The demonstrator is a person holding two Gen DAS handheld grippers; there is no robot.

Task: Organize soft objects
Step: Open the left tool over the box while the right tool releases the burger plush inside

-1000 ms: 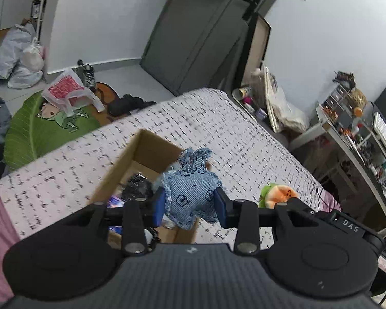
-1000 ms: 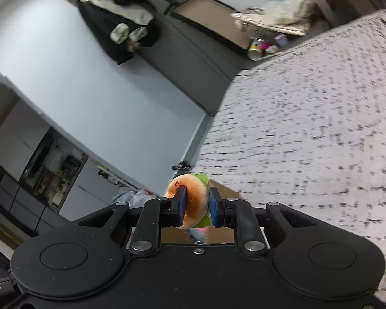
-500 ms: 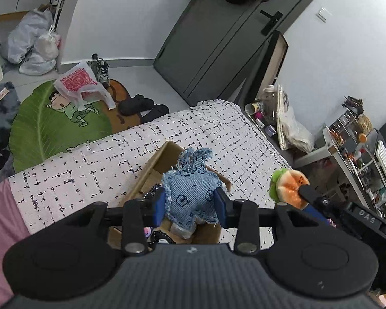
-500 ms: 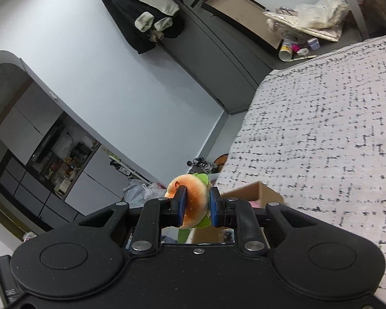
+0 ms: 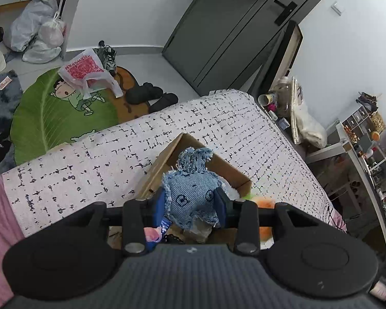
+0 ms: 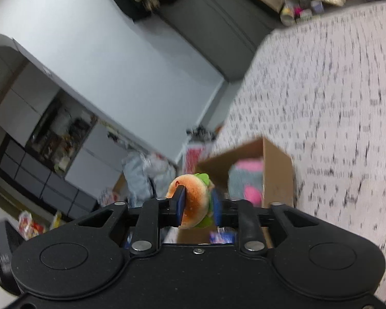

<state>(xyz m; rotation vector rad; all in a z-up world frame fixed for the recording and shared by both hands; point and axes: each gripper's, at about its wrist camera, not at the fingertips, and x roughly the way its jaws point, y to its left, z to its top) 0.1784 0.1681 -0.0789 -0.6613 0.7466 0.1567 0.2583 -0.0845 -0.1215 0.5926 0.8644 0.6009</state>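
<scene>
Even, soft indoor light fills both views, with no glare and only faint shadows. The left wrist view is sharp, though its orange toy (image 5: 266, 203) at 5 o'clock smears. The right wrist view is motion-blurred across the bedspread (image 6: 334, 103) at 3 o'clock. Fisheye curvature bends the edges.

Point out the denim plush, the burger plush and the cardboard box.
denim plush (image 5: 193, 195), left wrist view, on its face between the eyes.
burger plush (image 6: 195, 193), right wrist view, on the orange bun.
cardboard box (image 6: 276, 170), right wrist view, on its outer side wall.
</scene>
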